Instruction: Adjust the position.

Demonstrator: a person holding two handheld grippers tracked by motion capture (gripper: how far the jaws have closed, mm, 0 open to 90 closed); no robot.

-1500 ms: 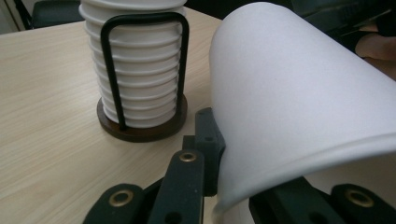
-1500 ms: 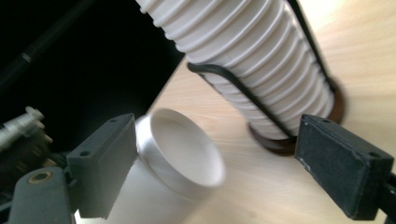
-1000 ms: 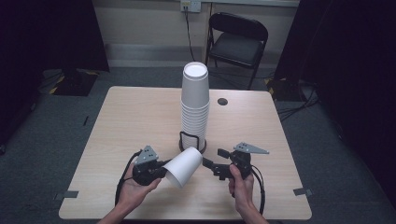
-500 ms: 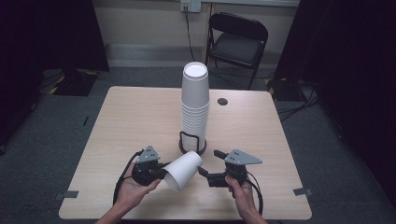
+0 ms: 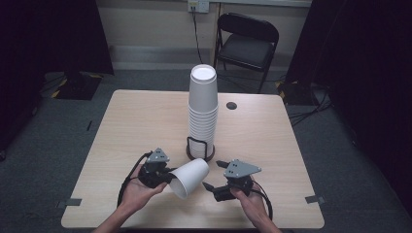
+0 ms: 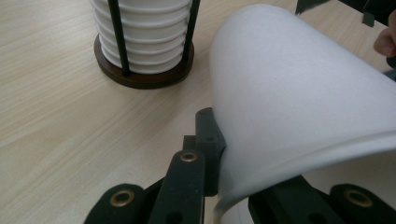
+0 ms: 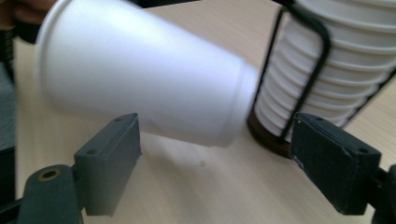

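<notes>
1. High view: your left gripper [image 5: 163,175] pinches the cup [image 5: 190,177] at its rim, low over the surface [image 5: 136,121], in front of the stack [image 5: 202,114]. The cup's long axis lies nearly level, base toward the stack, mouth toward you.
2. Left gripper view: jaws clamped tight on the rim wall.
3. Right gripper view: your right gripper [image 7: 217,161] has just been closing but stands open, its pads apart from the cup. Likely step: a handover; next, grip the base end.

Foam cup [image 6: 299,107] rim cut off by the left gripper view's edge, stacked cups [image 7: 336,70] top cropped above the wire holder [image 7: 299,60], cup slightly blurred
</notes>
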